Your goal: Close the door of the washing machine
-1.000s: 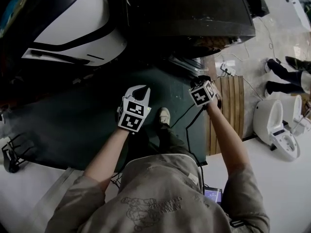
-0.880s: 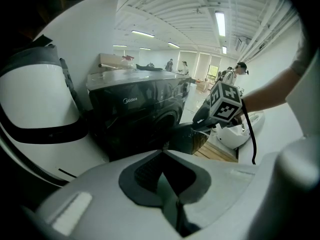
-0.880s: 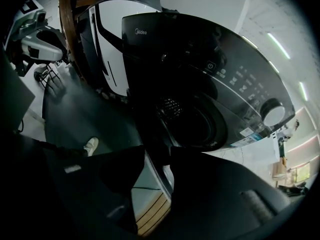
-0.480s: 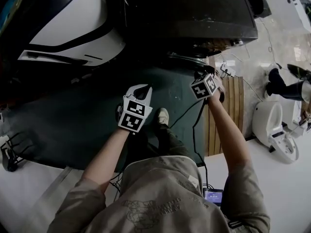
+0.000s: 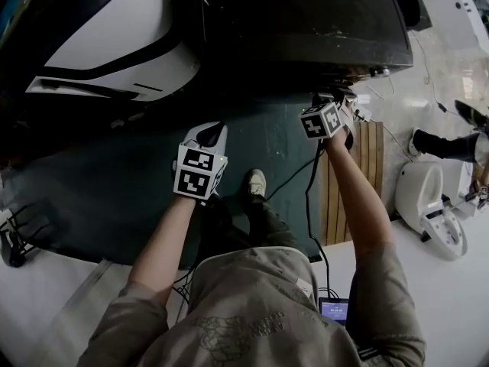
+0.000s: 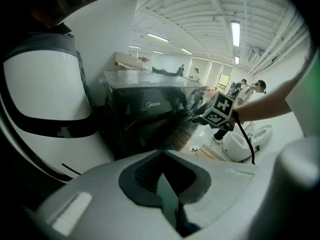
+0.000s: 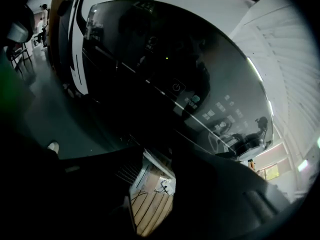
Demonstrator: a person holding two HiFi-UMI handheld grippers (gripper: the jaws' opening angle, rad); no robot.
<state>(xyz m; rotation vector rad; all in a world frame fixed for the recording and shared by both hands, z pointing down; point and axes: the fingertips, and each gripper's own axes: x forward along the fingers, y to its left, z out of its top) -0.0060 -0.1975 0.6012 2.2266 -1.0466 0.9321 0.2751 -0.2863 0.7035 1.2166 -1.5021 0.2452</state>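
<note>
The black washing machine (image 5: pixel 298 21) fills the top of the head view, and its glossy dark front (image 7: pixel 165 74) fills the right gripper view. My right gripper (image 5: pixel 336 98) is up against the machine's front right corner, jaws shut and empty (image 7: pixel 152 156). Whether the door is fully closed is hidden below the machine's top edge. My left gripper (image 5: pixel 212 132) hangs over the green floor, well short of the machine, shut on nothing (image 6: pixel 162 156). In the left gripper view the machine front (image 6: pixel 150 106) has the right gripper's marker cube (image 6: pixel 220 110) beside it.
A large white-and-black rounded appliance (image 5: pixel 114 37) stands left of the machine. A wooden slatted platform (image 5: pixel 367 174) and a white toilet (image 5: pixel 424 201) lie to the right, with another person's legs (image 5: pixel 451 144) beyond. A black cable (image 5: pixel 309 197) trails from my right hand. My shoe (image 5: pixel 257 182) rests on the green mat (image 5: pixel 92 197).
My right gripper has moved up and forward to the machine's front. My left gripper has shifted slightly up and left and turned.
</note>
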